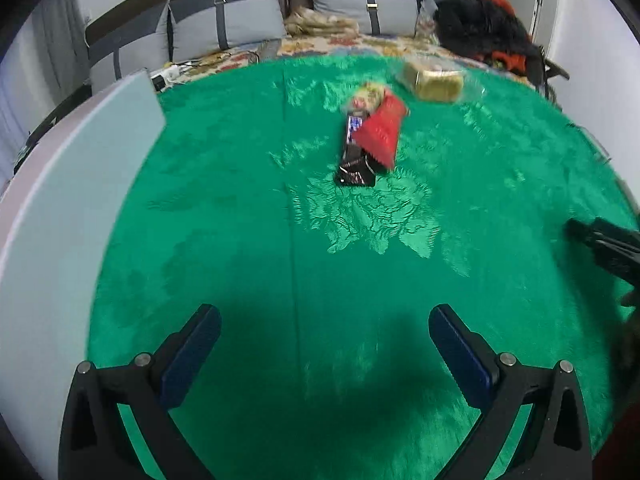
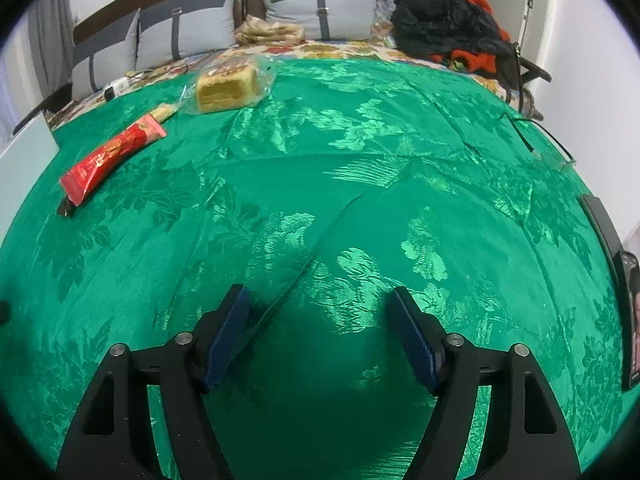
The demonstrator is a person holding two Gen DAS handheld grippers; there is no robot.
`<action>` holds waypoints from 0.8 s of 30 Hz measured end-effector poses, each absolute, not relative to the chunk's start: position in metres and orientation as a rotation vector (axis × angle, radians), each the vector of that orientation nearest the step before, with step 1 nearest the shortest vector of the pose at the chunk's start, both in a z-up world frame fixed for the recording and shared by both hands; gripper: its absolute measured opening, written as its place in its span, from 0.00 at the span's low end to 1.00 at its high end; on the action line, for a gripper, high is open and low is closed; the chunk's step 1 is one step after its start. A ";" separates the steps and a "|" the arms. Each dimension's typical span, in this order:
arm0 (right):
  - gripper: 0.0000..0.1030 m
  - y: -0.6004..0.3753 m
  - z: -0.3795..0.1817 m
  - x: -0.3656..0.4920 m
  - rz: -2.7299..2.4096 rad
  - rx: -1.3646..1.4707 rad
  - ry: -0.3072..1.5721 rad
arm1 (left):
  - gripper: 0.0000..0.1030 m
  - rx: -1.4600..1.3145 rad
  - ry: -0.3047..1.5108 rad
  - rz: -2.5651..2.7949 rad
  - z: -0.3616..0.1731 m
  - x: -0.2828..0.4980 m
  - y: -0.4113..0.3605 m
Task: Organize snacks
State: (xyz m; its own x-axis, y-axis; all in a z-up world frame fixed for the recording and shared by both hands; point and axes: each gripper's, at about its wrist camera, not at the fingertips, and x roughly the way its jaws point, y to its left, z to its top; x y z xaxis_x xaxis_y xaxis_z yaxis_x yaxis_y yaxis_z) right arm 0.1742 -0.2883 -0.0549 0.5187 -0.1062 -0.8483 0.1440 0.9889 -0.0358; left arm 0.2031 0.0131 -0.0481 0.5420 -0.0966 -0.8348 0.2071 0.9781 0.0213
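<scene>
Both tools are seen with nothing between their pads: the left tool [image 1: 324, 344] is spread wide, the right tool [image 2: 320, 332] is spread somewhat less, and each hangs above the green bedspread [image 1: 240, 240], pointed downward, touching no snack. No earlier picture is given, so only this stance can be stated.

The red packet [image 1: 382, 130] is taken as the landmark. Under it, and sticking out toward the camera, a dark wrapped bar [image 1: 354, 160] is found; touching its far end lies a small pale wrapped snack [image 1: 366, 98]; beyond it, near but apart, a yellow cake in a clear bag [image 1: 434, 80] is set. A pale flat board [image 1: 60, 220] is seen well to the left.

Sorting is judged barely begun: the snacks lie in a loose heap and nothing has been grouped or binned.

Printing is visible on the red packet and the dark bar, but none can be read.
</scene>
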 end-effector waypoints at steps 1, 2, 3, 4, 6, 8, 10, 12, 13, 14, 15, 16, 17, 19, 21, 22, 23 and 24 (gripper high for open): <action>0.79 -0.286 -0.055 0.174 -0.155 0.042 1.016 | 1.00 0.121 0.985 -0.183 -0.052 0.205 0.011; 0.80 -0.288 -0.055 0.173 -0.163 0.047 1.018 | 1.00 0.117 0.989 -0.186 -0.054 0.213 0.012; 0.82 -0.285 -0.055 0.166 -0.168 0.050 1.019 | 1.00 0.118 0.992 -0.187 -0.057 0.219 0.011; 0.82 -0.286 -0.055 0.167 -0.171 0.056 1.020 | 1.00 0.120 0.997 -0.185 -0.059 0.223 0.011; 0.83 -0.287 -0.057 0.162 -0.173 0.057 1.020 | 1.00 0.114 1.008 -0.184 -0.065 0.229 0.013; 0.83 -0.287 -0.057 0.161 -0.173 0.057 1.019 | 1.00 0.070 0.992 -0.181 -0.066 0.234 0.023; 0.83 -0.287 -0.057 0.161 -0.174 0.056 1.019 | 1.00 0.070 0.974 -0.167 -0.067 0.234 0.023; 0.83 -0.287 -0.057 0.161 -0.173 0.057 1.019 | 1.00 0.061 0.953 -0.163 -0.068 0.231 0.024; 0.83 -0.288 -0.057 0.161 -0.174 0.055 1.019 | 1.00 0.061 0.950 -0.162 -0.069 0.230 0.024; 0.83 -0.288 -0.057 0.161 -0.174 0.055 1.019 | 1.00 0.058 0.949 -0.162 -0.069 0.230 0.025; 0.84 -0.288 -0.057 0.161 -0.174 0.056 1.019 | 1.00 0.055 0.948 -0.161 -0.069 0.231 0.025; 0.84 -0.288 -0.057 0.161 -0.174 0.056 1.019 | 1.00 0.055 0.948 -0.159 -0.069 0.232 0.025; 0.84 -0.288 -0.058 0.161 -0.175 0.055 1.019 | 1.00 0.056 0.949 -0.157 -0.069 0.232 0.024; 0.85 -0.289 -0.058 0.160 -0.179 0.056 1.020 | 1.00 0.054 0.949 -0.158 -0.069 0.233 0.025; 0.85 -0.290 -0.058 0.160 -0.180 0.054 1.020 | 1.00 0.055 0.949 -0.158 -0.070 0.233 0.024; 0.85 -0.290 -0.058 0.160 -0.179 0.056 1.020 | 1.00 0.056 0.949 -0.157 -0.069 0.232 0.024; 0.85 -0.290 -0.058 0.160 -0.179 0.057 1.020 | 1.00 0.056 0.949 -0.157 -0.069 0.232 0.024; 0.85 -0.290 -0.058 0.160 -0.179 0.056 1.020 | 1.00 0.055 0.949 -0.158 -0.070 0.232 0.024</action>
State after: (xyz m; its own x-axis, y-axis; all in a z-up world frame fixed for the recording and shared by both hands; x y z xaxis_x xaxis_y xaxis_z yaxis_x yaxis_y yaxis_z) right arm 0.1597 -0.2897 -0.0581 0.5100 -0.1229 -0.8514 0.1748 0.9839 -0.0373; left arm 0.2324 0.0245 -0.0695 0.5723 -0.1103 -0.8126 0.1586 0.9871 -0.0223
